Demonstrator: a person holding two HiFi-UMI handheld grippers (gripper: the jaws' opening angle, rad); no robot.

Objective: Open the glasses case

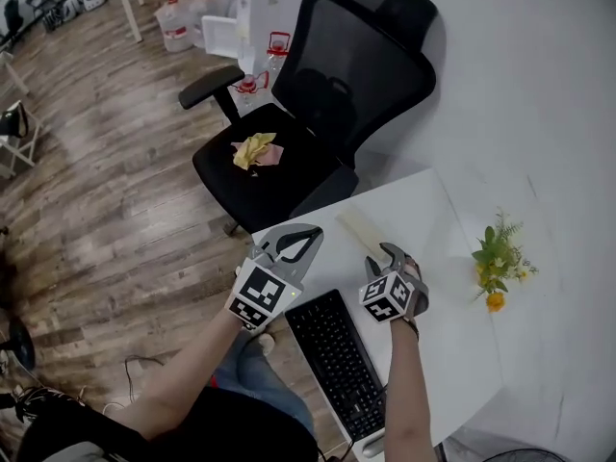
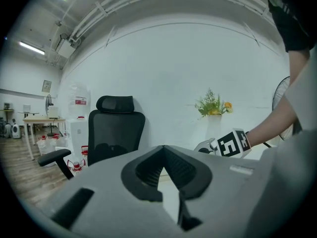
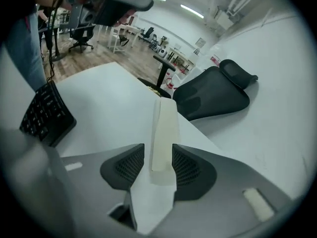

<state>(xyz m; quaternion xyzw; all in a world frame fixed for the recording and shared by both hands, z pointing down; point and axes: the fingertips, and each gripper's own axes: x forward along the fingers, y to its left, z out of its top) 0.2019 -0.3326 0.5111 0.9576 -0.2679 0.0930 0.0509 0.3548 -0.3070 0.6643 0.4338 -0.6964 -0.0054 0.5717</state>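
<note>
The glasses case (image 1: 361, 227) is a long cream box lying flat on the white table (image 1: 452, 345), pointing toward the far edge. My right gripper (image 1: 388, 253) is at its near end. In the right gripper view the case (image 3: 162, 128) lies between the two black pads of the right gripper (image 3: 158, 157). It is close against the right pad, with a thin gap at the left one, so the jaws stand open around it. My left gripper (image 1: 306, 235) hovers over the table's left edge. Its tips meet in the left gripper view (image 2: 163, 148), with nothing in them.
A black keyboard (image 1: 337, 359) lies near the front edge, between my arms. A vase of flowers (image 1: 499, 263) stands to the right by the wall. A black office chair (image 1: 318, 114) with a yellow cloth (image 1: 253, 149) on its seat is just beyond the table.
</note>
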